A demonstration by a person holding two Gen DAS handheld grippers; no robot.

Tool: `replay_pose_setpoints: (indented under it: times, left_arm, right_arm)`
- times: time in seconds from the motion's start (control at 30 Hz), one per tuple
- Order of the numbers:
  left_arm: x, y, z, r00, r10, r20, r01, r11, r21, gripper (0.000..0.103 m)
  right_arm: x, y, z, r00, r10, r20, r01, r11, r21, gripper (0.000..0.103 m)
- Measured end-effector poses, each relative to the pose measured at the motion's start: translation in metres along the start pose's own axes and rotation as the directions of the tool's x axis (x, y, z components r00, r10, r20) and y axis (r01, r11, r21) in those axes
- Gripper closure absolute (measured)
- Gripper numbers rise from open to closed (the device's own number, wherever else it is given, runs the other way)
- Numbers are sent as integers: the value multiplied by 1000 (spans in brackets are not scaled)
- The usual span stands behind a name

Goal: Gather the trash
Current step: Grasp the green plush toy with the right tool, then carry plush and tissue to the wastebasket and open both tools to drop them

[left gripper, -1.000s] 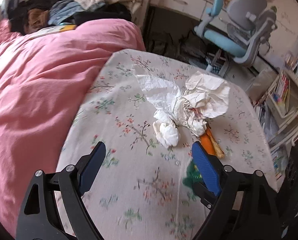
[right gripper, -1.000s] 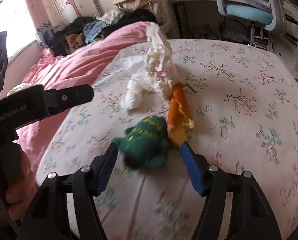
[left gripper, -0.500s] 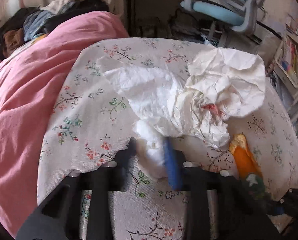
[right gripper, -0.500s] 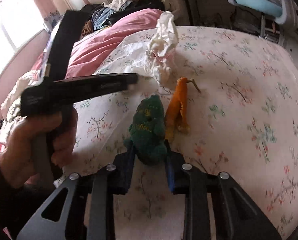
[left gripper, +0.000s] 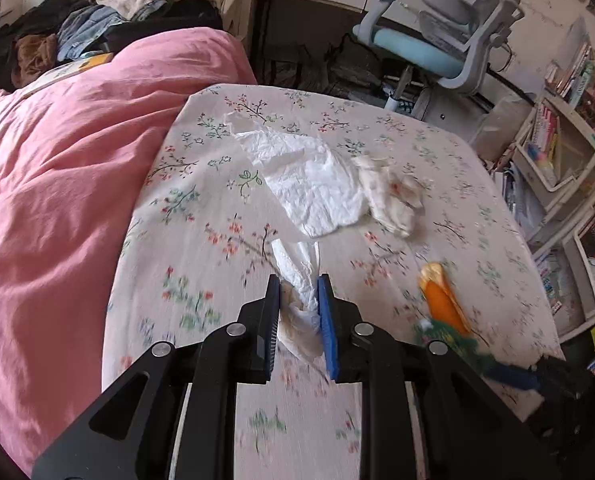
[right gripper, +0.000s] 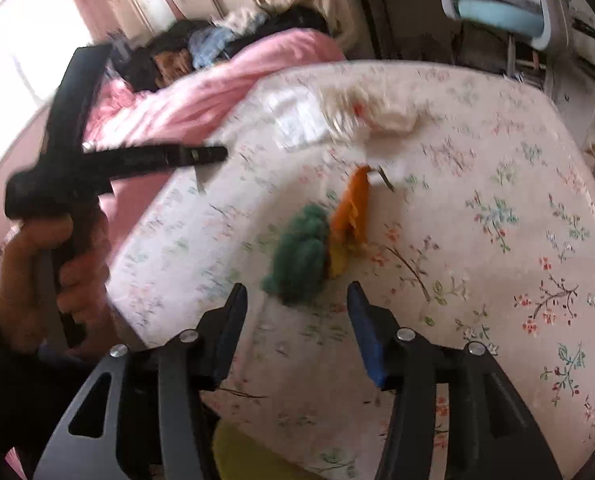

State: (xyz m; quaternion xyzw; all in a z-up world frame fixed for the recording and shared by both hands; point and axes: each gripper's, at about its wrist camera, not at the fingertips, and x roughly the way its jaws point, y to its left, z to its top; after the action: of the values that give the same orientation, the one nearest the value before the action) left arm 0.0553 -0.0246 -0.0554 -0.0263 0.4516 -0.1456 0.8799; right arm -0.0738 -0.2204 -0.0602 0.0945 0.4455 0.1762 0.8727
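- Since a second ago the left gripper [left gripper: 299, 312] has gone from wide apart to pinching the small white tissue wad [left gripper: 297, 304], its jaws closing on it, and the big crumpled paper has flattened beside the wad's old spot.
- The right gripper [right gripper: 295, 320], which clamped the green crumpled wrapper [right gripper: 301, 252] half a second ago, now has its jaws opening; the wrapper lies just ahead of the tips, untouched by the pads.
- The surface is a bed under a floral-print cream sheet [left gripper: 201, 240], with a pink quilt [left gripper: 57, 184] heaped along its left side.
- A flat white tissue sheet [left gripper: 309, 184] and a stained crumpled paper [left gripper: 393, 192] lie touching at mid-sheet.
- An orange peel-like scrap [right gripper: 351, 208] touches the green wrapper's right side.
- Beyond the bed stand a blue-and-grey desk chair [left gripper: 449, 36], a pile of clothes [left gripper: 97, 28] and white bookshelves [left gripper: 557, 152].
- A person's hand [right gripper: 53, 276] grips the left tool's handle at the sheet's left edge.
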Motion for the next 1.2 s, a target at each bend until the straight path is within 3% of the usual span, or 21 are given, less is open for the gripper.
replay_pose_setpoints:
  times: [0.17,0.27,0.33,0.43,0.67,0.87,1.07,1.1,1.2]
  left_arm:
    - [-21,-3,-16,1000,-14,15,15,1000,-4,84]
    - [-31,-3,-23,999,-22,24,22,1000,-6,84]
    - [-36,-2,-27,999,-28,31,28,1000,-12,84]
    - [-45,-2,-31,998,-35,46,36,999,-15,84]
    - [-66,-13,-45,996,-61,66,60,998,10,84]
    - [-84,-28,-84,995,-98,31,97,995,40,84]
    - [-95,-54,-146,989,-131,-64,137,987,90,84]
    - [-94,-58,-158,985,-142,-95,151,985,89,84]
    - [-92,-68,-189,974,-141,-179,161,982,103,84]
  right_arm:
    - [16,7,14,1000,7,22,-7,1000,-7,48]
    - [35,11,19,999,-34,-17,34,999,-10,49]
    - [44,11,20,998,-56,-28,56,998,-12,73]
    - [38,10,19,999,-49,-6,49,999,-12,76]
    - [4,24,4,1000,22,3,-22,997,-81,76]
    - [-20,42,-38,994,80,-77,-88,990,-110,76]
    - [-22,57,-86,977,30,-212,-65,984,-163,70]
    - [-22,56,-89,976,19,-217,-56,985,-165,63]
    - [-35,45,-95,985,-25,-172,3,991,-130,54]
